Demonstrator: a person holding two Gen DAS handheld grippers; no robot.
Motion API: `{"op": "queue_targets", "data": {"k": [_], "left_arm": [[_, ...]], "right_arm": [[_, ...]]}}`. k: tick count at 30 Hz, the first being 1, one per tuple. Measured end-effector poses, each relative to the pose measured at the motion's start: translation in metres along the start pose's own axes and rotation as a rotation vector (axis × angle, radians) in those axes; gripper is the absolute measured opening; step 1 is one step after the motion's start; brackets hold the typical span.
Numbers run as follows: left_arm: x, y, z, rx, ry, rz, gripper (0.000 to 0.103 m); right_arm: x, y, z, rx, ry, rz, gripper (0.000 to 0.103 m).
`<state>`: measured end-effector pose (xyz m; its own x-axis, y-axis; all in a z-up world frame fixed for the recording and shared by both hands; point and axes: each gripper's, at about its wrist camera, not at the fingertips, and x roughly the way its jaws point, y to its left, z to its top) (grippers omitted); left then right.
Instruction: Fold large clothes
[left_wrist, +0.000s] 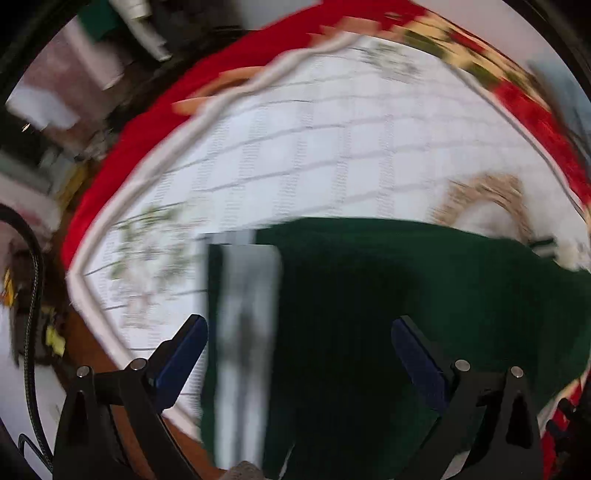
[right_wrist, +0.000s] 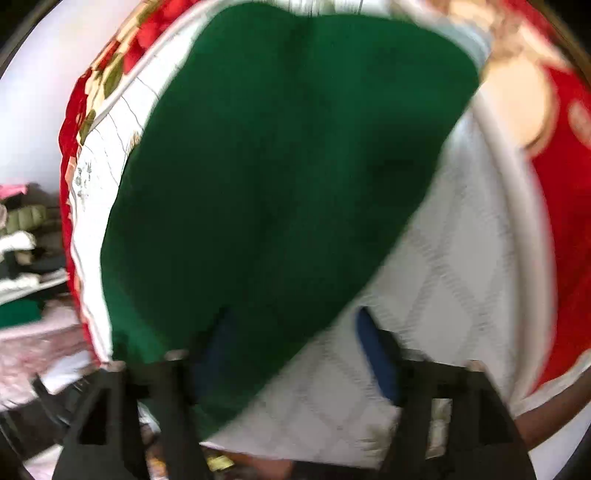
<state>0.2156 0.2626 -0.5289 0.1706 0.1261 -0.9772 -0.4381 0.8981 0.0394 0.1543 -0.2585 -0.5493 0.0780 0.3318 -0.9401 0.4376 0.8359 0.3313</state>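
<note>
Both grippers, left (left_wrist: 299, 354) and right (right_wrist: 295, 350), are being held wide open and empty above the green garment (right_wrist: 266, 177), so its loose fold is being left free to slip undone.

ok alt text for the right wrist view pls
A dark green folded garment lies on a white quilted bedspread edged in red floral fabric. The right gripper hangs over the garment's near edge, jaws open and nothing between them; the picture is motion-blurred.

Place: a home bedroom.
Evidence: quilted white mattress (left_wrist: 332, 147), red floral bedspread (left_wrist: 155, 122), stacked clothes (right_wrist: 26, 236) alongside.
</note>
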Motion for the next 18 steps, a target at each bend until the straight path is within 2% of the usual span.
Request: {"op": "queue_targets", "data": {"k": [2,5,9,11,14,16,17,18], "left_arm": [[0.0,-0.031,0.002,0.03,-0.005,-0.054,0.103],[0.0,-0.074,0.007,0.071,-0.033,-0.083,0.103],[0.007,-0.113,0.018,0.103,-0.048,-0.108,0.103],[0.011,-0.127,0.021,0.119,-0.059,-0.096,0.103],[0.019,-0.14,0.023,0.142,-0.053,-0.076,0.103],[0.023,-0.143,0.02,0.147,-0.044,-0.069,0.103],[0.023,-0.143,0.017,0.148,-0.043,-0.068,0.103],[0.024,-0.142,0.014,0.148,-0.04,-0.065,0.103]], "right_arm": [[-0.024,-0.001,0.01,-0.074,-0.029,-0.027,0.079],[-0.052,0.022,0.044,-0.189,-0.105,-0.047,0.079],[-0.064,0.062,0.124,-0.366,-0.214,-0.069,0.08],[-0.04,0.105,0.176,-0.437,-0.211,-0.109,0.082],[-0.002,0.147,0.226,-0.537,-0.082,-0.103,0.082],[0.029,0.161,0.24,-0.6,0.089,-0.1,0.082],[0.04,0.161,0.239,-0.615,0.166,-0.087,0.075],[0.049,0.167,0.238,-0.635,0.221,-0.07,0.045]]}}
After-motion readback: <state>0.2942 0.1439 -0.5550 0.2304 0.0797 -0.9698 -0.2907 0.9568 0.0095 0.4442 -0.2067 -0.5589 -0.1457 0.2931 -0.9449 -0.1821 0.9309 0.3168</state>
